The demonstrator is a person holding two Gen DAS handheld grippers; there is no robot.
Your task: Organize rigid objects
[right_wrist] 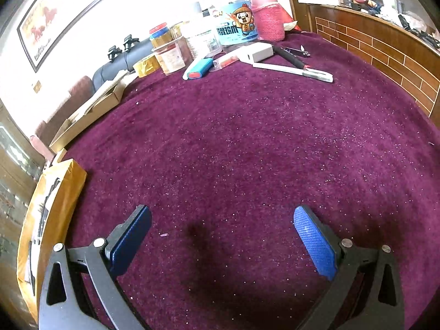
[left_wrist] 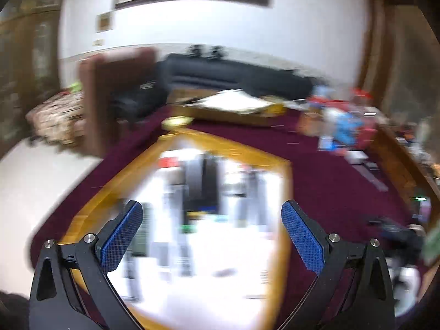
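Both grippers empty, jaws spread: left gripper (left_wrist: 211, 236) over blurred yellow-rimmed box (left_wrist: 286, 187), right gripper (right_wrist: 222, 236) above bare table (right_wrist: 247, 137). White charger block (right_wrist: 257, 52) at far clutter: probably light, stiff, slick; pinch flat sides.

My worktop (right_wrist: 247, 143) is spread with a deep purple, speckled cloth, bare across its middle. Along its far edge I see a roll of yellow tape (right_wrist: 146, 65), a lidded jar (right_wrist: 170, 57), a blue-and-white tub with a cartoon figure (right_wrist: 237, 27), a bottle in a pink knitted sleeve (right_wrist: 268, 18), a white box (right_wrist: 257, 52), a blue case (right_wrist: 199, 68) and a white-handled tool (right_wrist: 297, 69). An open cardboard box (right_wrist: 90, 110) lies at the left edge, and nearer me a yellow-rimmed tray (left_wrist: 192, 143), its contents too blurred to tell.
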